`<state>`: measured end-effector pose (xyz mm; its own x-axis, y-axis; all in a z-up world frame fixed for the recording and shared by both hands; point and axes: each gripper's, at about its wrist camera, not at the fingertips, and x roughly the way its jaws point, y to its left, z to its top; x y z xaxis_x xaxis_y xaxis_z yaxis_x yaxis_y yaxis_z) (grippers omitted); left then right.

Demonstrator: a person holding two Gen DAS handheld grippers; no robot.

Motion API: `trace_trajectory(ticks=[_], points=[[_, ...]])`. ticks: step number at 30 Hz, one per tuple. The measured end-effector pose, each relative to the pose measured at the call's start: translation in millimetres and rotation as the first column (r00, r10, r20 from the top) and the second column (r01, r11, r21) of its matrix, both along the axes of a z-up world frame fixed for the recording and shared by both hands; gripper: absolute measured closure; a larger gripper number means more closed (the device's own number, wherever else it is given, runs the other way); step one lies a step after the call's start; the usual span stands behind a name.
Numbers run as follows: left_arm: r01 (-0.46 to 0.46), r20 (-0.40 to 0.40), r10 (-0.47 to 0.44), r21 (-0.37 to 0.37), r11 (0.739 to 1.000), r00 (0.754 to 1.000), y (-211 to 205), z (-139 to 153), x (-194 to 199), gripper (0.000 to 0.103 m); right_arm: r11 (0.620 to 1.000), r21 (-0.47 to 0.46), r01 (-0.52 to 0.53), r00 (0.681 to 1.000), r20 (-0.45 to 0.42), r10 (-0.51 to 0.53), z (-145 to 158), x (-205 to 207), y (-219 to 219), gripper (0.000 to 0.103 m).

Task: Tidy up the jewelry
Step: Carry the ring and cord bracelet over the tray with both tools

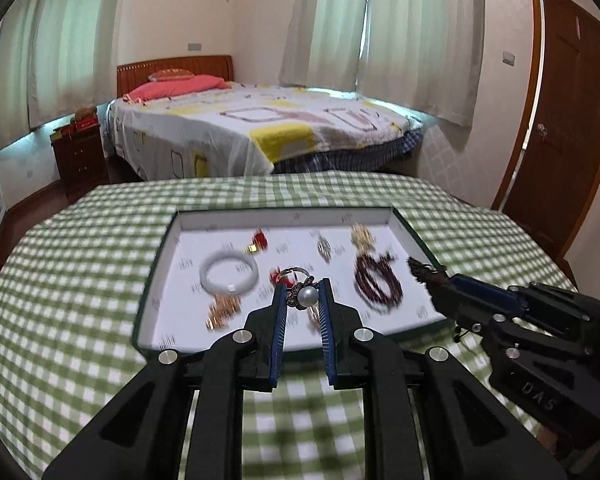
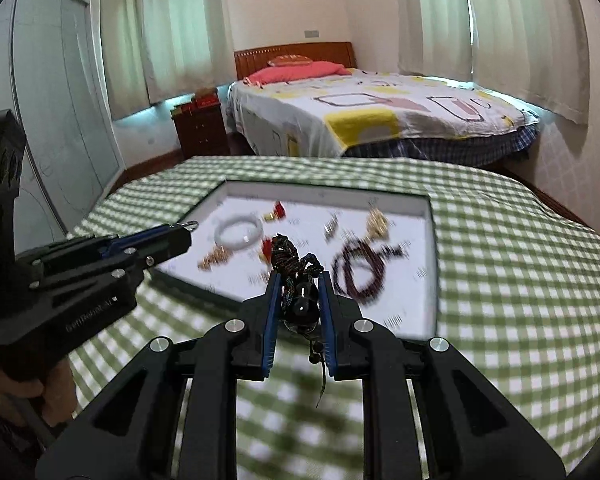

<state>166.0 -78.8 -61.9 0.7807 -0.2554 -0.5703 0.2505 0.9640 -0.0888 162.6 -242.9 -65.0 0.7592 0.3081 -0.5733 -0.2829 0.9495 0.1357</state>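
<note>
The left gripper [image 1: 303,298] is clamped on a pearl ring [image 1: 306,295], the pearl and its silver band pinched between the blue-padded fingers [image 1: 279,320] above the near edge of the tray [image 1: 168,236]. The right gripper [image 2: 299,296] is clenched on a dark beaded pendant with a braided cord [image 2: 300,280]; a glossy black bead sits between its pads and a thin tail of cord hangs down below them, over the near edge of the tray [image 2: 431,240].

The tray is a shallow, white-lined box with a dark green rim, resting on a table covered in a green-and-white checked cloth [image 1: 80,264]. On its floor lie a white jade bangle [image 1: 229,276] toward the left side, a gold piece [image 1: 222,310] near the front-left corner, a small red and gold charm [image 1: 258,241] toward the back, a silver ring [image 1: 323,246] and a gold ornament [image 1: 361,236] at the back right, and a coiled dark red bead bracelet [image 1: 376,282] on the right. All are blurred.

Beyond the far edge of the table stands a bed [image 1: 260,128] with a patterned sheet and a pink pillow [image 1: 172,86].
</note>
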Motion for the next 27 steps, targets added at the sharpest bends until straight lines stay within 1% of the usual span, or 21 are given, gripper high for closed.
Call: trace_trajectory(ticks=[7,10,12,17,21,27], points=[[-0.014,0.043,0.014,-0.009,1.000,0.999,3.6,10.7,33.7,0.086,0.999,0.042,0.022,0.999,0.039,-0.023,10.8,36.5,14.8,0.084],[-0.016,0.055,0.016,-0.001,1.000,0.998,2.3,8.5,46.0,0.086,0.998,0.053,0.041,0.999,0.034,-0.043,6.1,51.8,16.8,0.084],[-0.019,0.051,0.019,0.008,1.000,0.999,1.2,2.0,51.2,0.086,0.997,0.060,0.058,0.998,0.019,-0.059,-1.8,61.5,15.9,0.084],[-0.030,-0.006,0.030,0.026,0.999,1.000,0.2,-25.8,62.0,0.086,0.995,0.054,0.085,0.996,-0.035,-0.083,-27.0,76.5,14.0,0.084],[-0.042,-0.054,0.044,0.042,0.998,0.998,1.1,-46.8,70.8,0.086,0.996,0.036,0.083,0.993,-0.090,-0.079,-46.3,86.7,16.5,0.084],[-0.066,-0.106,0.072,0.053,0.996,0.992,5.6,-64.4,80.4,0.086,0.995,0.008,0.096,0.983,-0.155,-0.093,-65.3,98.1,20.0,0.084]])
